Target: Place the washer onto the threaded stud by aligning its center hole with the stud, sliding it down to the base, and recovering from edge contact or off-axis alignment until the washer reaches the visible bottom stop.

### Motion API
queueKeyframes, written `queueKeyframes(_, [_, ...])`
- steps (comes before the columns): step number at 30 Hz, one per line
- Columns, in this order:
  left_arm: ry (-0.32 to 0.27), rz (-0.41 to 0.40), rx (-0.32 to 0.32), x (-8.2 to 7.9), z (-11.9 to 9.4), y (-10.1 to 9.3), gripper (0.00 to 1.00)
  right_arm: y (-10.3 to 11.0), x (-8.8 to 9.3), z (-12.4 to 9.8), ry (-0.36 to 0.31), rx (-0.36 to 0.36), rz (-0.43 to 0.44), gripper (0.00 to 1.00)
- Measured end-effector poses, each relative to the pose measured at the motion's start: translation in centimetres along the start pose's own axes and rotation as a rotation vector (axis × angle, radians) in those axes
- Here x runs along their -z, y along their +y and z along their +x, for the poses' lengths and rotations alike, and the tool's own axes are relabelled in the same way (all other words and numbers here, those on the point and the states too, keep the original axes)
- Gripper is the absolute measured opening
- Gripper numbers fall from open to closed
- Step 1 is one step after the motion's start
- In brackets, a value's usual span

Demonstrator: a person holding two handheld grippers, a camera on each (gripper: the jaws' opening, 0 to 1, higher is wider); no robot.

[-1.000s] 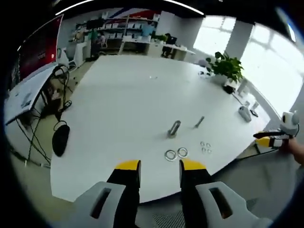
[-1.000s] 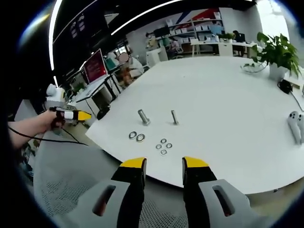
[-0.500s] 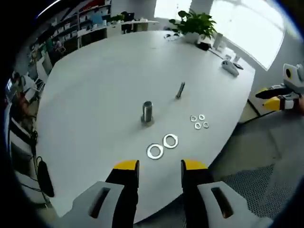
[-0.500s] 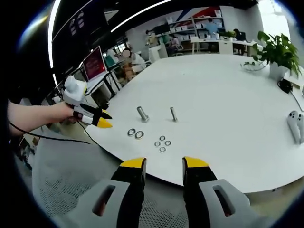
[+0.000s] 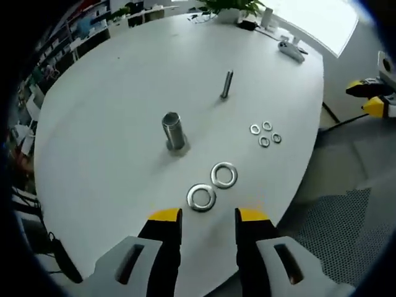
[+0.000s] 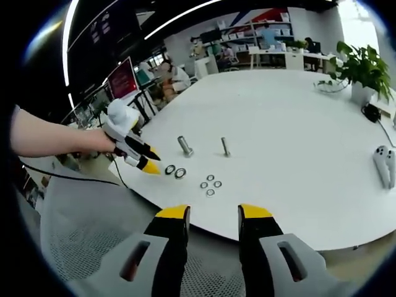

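Left gripper point(image 5: 208, 215) hovered over large washer point(image 5: 201, 198) near surface point(image 5: 111, 80) edge, fingers apart, empty; right gripper point(image 6: 213, 213) likewise. Best pinch washer rim, hole clear for stud point(image 5: 174, 131).

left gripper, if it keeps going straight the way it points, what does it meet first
Most likely the nearer large washer, lying flat on the white table just ahead of the open left gripper. The second large washer lies just past it to the right. Depth is hard to judge, so this is tentative.
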State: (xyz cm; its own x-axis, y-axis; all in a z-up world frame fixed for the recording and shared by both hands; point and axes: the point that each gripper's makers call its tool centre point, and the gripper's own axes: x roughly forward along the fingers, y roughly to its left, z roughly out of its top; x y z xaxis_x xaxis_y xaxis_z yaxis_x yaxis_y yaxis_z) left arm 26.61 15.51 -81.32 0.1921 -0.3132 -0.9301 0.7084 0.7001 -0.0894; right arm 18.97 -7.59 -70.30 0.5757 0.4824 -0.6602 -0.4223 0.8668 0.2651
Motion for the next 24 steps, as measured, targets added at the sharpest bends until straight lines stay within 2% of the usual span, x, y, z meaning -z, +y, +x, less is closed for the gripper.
queueKeyframes(11, [0.081,0.100,0.017,-0.2,2.4,-0.3,0.31,-0.2,0.0,-0.1,-0.004,0.006,0.013,0.33])
queueKeyframes(19, [0.130,0.150,-0.008,-0.1,2.5,0.4,0.27,-0.3,-0.1,-0.2,-0.013,0.012,0.019,0.32])
queueKeyframes(22, [0.164,0.240,-0.024,0.1,2.5,0.5,0.25,-0.3,-0.2,-0.2,-0.016,0.014,0.021,0.32])
queueKeyframes(24, [0.170,0.220,-0.027,0.0,2.4,0.3,0.24,-0.3,-0.2,-0.2,-0.017,0.015,0.024,0.32])
